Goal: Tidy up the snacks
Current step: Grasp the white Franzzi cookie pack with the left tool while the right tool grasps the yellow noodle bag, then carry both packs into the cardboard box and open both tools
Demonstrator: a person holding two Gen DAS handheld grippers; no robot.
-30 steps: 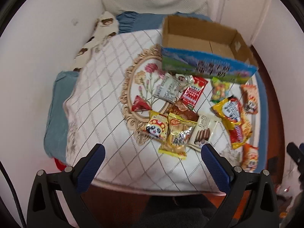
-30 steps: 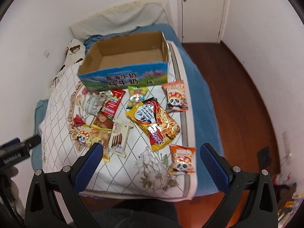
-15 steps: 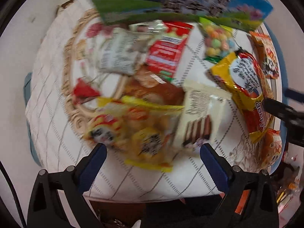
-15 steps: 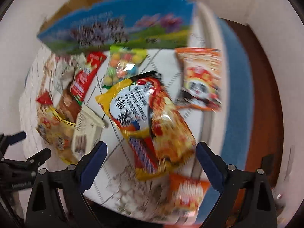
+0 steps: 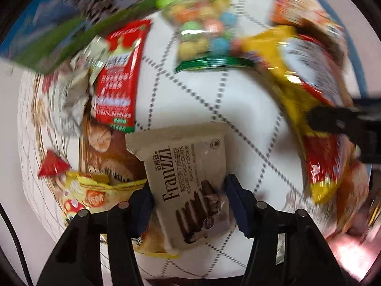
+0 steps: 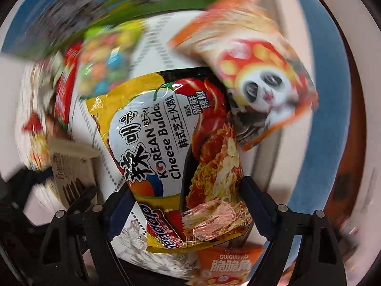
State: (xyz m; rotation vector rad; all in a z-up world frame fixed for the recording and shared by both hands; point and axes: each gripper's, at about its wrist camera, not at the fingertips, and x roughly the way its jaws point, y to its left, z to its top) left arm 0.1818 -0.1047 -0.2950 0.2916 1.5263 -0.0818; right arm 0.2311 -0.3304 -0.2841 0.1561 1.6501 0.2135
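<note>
Left wrist view: both grippers down among the snacks, each straddling one packet.

Your left gripper (image 5: 188, 205) has its blue pads on either side of the cookie packet (image 5: 188, 178), which lies flat on the quilted bed cover (image 5: 238, 109), partly over a yellow snack bag (image 5: 95, 197); I cannot tell whether the pads are pressing yet. Your right gripper (image 6: 188, 205) brackets the noodle packet (image 6: 176, 157) the same way, jaws spread wide, contact unclear. Straddling the narrow width likely suits a pinch and lift. The box (image 5: 95, 23) stands just behind the spread, probably the destination. Candy bag (image 5: 207, 35) and panda bag (image 6: 257, 81) lie untouched.
</note>
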